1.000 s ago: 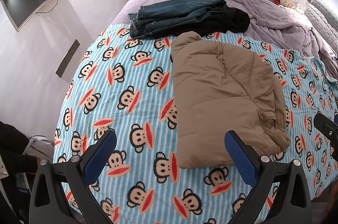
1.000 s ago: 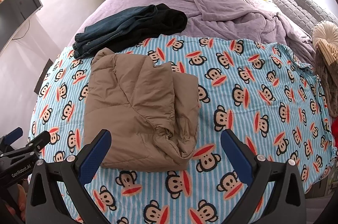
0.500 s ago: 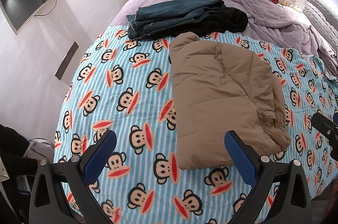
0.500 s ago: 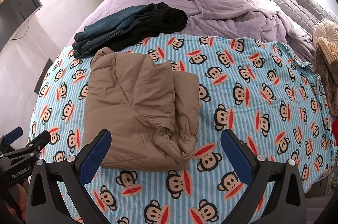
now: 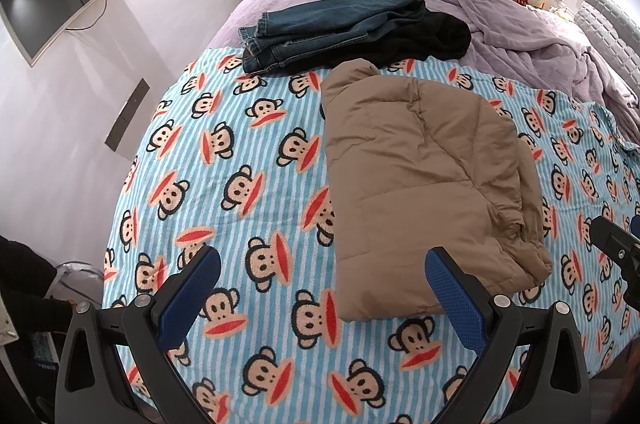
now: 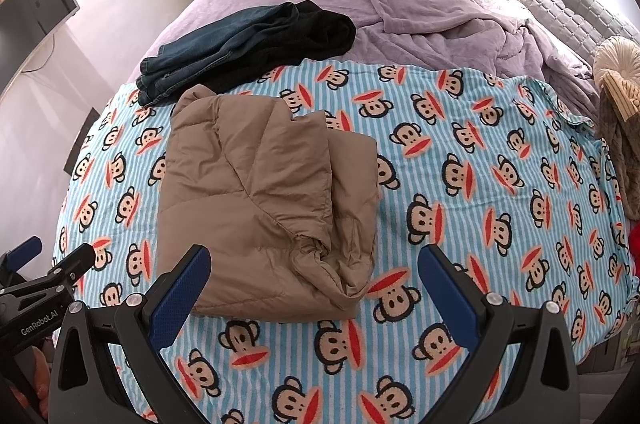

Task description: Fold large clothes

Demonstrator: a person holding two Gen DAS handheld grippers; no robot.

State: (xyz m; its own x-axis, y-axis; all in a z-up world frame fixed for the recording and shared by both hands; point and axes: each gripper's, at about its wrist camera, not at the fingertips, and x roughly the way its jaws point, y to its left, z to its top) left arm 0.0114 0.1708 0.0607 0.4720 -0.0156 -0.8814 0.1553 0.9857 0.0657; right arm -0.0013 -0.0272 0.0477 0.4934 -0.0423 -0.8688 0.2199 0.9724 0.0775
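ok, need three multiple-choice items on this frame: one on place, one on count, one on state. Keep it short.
1. Where is the folded tan puffer jacket relative to the folded blue jeans?
A. nearer the camera
B. on top of them
C. beyond them

2. How many tan jackets lie on the blue striped monkey-print blanket?
A. one
B. two
C. three

3. What is the state of the left hand-held gripper and right hand-held gripper?
A. both shut on the jacket
B. both open, holding nothing
C. one open, one shut

Answers: 1 A, the jeans sit further up the bed; 2 A, only one shows in both views; 3 B, the blue pads stand wide apart, nothing between them.
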